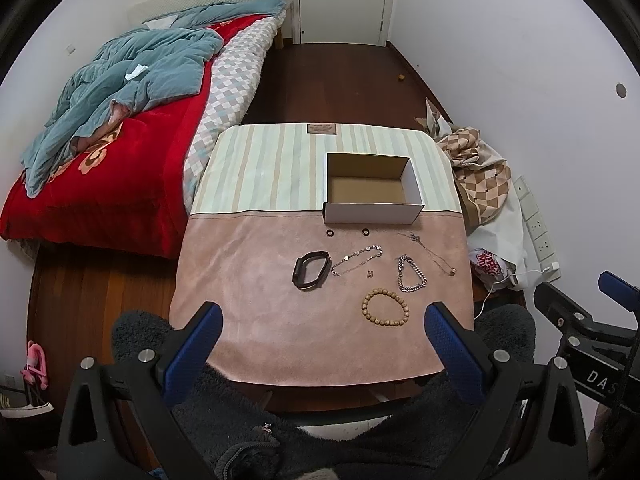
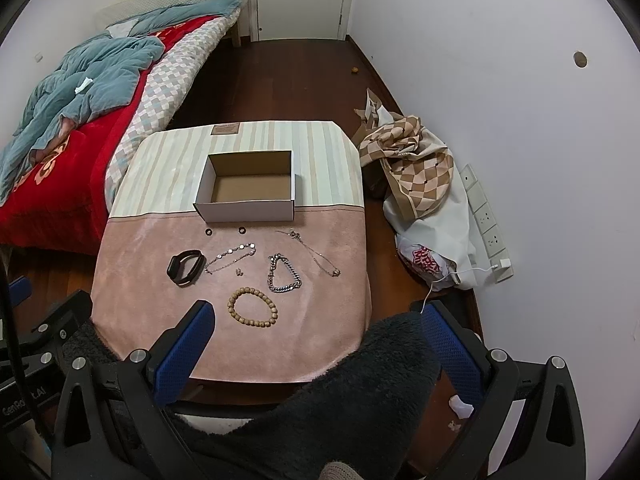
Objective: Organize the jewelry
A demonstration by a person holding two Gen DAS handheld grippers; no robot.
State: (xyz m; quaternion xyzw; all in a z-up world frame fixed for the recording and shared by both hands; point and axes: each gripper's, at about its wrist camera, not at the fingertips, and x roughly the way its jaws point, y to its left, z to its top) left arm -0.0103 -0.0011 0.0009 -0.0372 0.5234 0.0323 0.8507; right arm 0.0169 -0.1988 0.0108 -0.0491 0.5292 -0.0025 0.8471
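An empty white cardboard box stands on the small table. In front of it lie two black rings, a black wristband, a thin disc chain, a silver curb bracelet, a fine necklace and a wooden bead bracelet. My left gripper hangs open above the table's near edge. My right gripper is open too, near the front right corner. Neither holds anything.
A bed with a red blanket and teal quilt lies to the left. A pile of checked cloth and bags and a power strip sit right of the table by the wall. Dark fleece covers my lap.
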